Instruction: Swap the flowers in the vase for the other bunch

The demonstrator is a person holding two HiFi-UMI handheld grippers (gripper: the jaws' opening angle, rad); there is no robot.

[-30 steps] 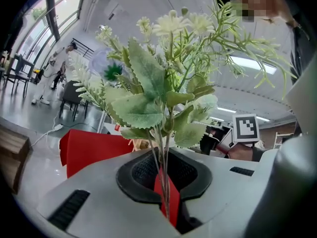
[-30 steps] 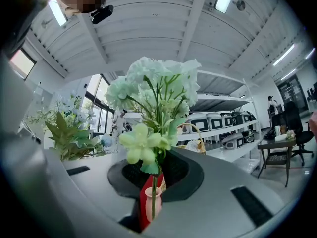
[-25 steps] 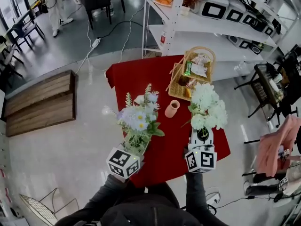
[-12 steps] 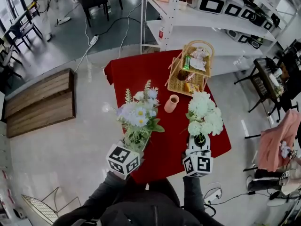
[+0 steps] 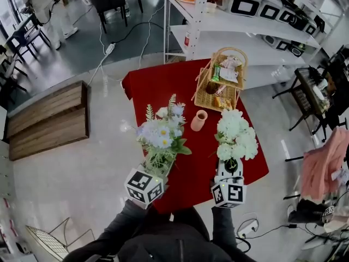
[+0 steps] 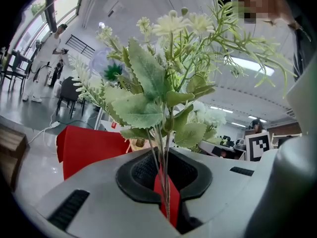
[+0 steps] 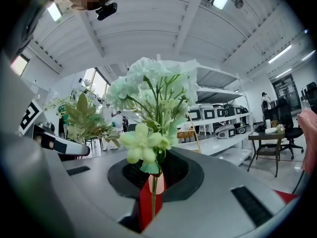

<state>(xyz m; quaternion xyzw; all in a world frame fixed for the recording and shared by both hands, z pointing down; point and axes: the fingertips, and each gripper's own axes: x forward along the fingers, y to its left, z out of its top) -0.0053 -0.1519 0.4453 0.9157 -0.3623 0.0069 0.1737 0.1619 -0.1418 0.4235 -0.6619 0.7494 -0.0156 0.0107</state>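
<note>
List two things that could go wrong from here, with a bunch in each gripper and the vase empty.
1. The right gripper pinches the white bunch by thin stems low down; the top-heavy head may swing or slip.
2. The vase is small and stands free near the basket; a badly aimed stem could tip it over.

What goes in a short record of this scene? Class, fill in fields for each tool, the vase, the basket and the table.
left tool: shut on the stems of the mixed bunch, held upright
right tool: shut on the stem of the white bunch, held upright
vase: pink, upright on the table, no flowers in it
basket: wicker, with packets inside
table: covered in red
</note>
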